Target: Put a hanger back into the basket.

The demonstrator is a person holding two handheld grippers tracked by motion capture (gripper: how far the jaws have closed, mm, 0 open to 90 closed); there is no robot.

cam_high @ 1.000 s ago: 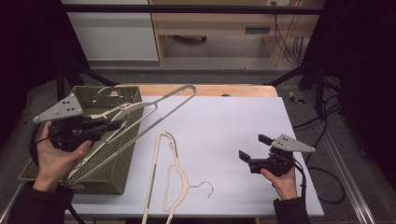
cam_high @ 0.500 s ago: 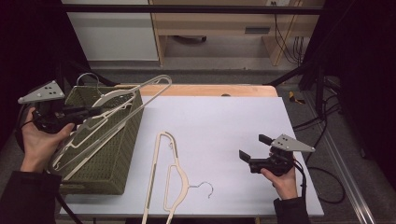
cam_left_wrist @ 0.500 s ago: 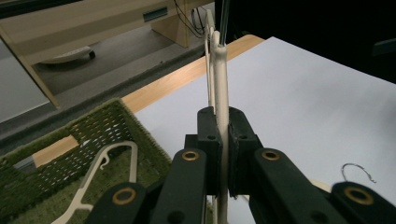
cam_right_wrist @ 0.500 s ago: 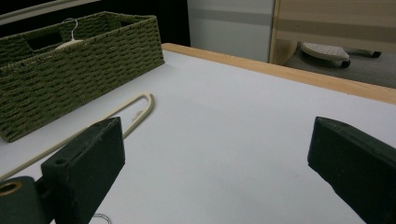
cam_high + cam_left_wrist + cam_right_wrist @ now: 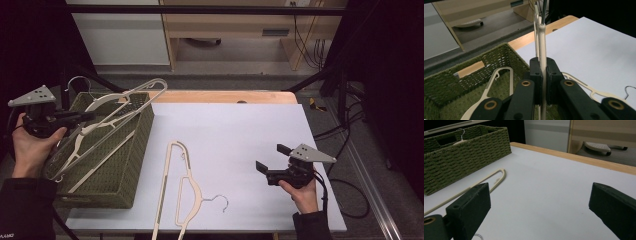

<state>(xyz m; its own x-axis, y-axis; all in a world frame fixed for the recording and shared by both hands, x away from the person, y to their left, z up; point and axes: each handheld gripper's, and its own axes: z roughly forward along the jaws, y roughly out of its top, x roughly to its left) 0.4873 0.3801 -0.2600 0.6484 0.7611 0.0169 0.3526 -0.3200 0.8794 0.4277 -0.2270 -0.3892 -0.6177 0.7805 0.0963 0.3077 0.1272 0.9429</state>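
Observation:
My left gripper [image 5: 82,116] [image 5: 542,65] is shut on the thin bar of a cream hanger [image 5: 131,102] [image 5: 541,35], which slants over the green woven basket [image 5: 131,165] [image 5: 499,56]. One end of that hanger sticks out past the basket's far corner. A second cream hanger [image 5: 499,72] lies inside the basket, its wire hook [image 5: 75,80] [image 5: 460,133] poking above the rim. A third hanger [image 5: 182,187] [image 5: 486,180] lies flat on the white tabletop. At the table's right, my right gripper [image 5: 267,159] [image 5: 541,212] stands open, with nothing between its jaws.
The white tabletop [image 5: 240,130] has a wooden strip [image 5: 225,96] along its far edge. The basket [image 5: 466,145] fills the table's left end. Cables [image 5: 345,135] trail on the floor to the right, and wooden furniture [image 5: 225,30] stands behind the table.
My left gripper has carried the held hanger leftward, from across the basket's right edge to over the basket. The right gripper has stayed still and open.

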